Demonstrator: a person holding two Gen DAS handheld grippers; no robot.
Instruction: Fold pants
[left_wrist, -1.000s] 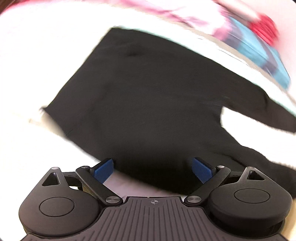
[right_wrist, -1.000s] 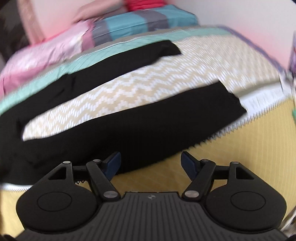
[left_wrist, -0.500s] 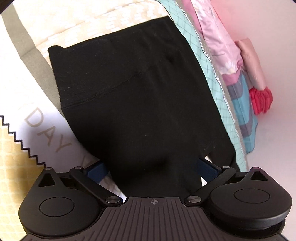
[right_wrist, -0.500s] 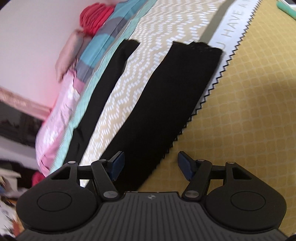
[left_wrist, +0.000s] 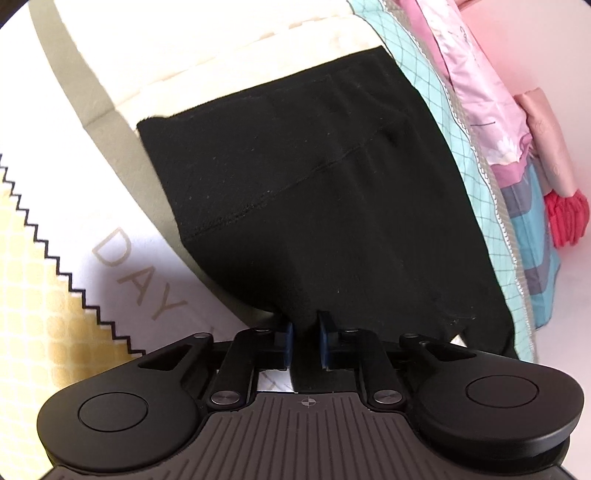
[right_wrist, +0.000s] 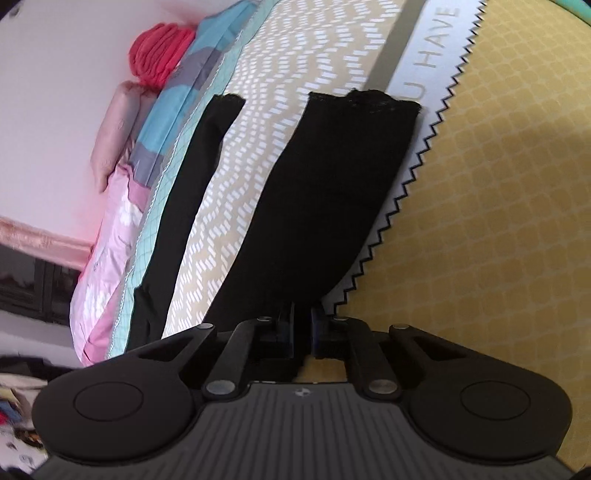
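Observation:
Black pants (left_wrist: 314, 192) lie flat on a bed, the waistband toward the upper left of the left wrist view. My left gripper (left_wrist: 305, 345) is shut on the near edge of the pants at the hip, with black fabric pinched between its blue pads. In the right wrist view two legs stretch away: a near leg (right_wrist: 325, 206) and a far leg (right_wrist: 192, 192). My right gripper (right_wrist: 303, 332) is shut on the near leg's lower edge, cloth between its pads.
The bedspread has a yellow patterned part (right_wrist: 498, 221), a white lettered band with a zigzag border (left_wrist: 122, 266) and a chevron part (right_wrist: 258, 147). Pink and teal bedding (left_wrist: 480, 110), a pink pillow (right_wrist: 114, 140) and a red item (right_wrist: 162, 51) lie along the wall.
Both grippers went from open to shut on the near edge of the pants. Both views rolled and settled closer to the fabric.

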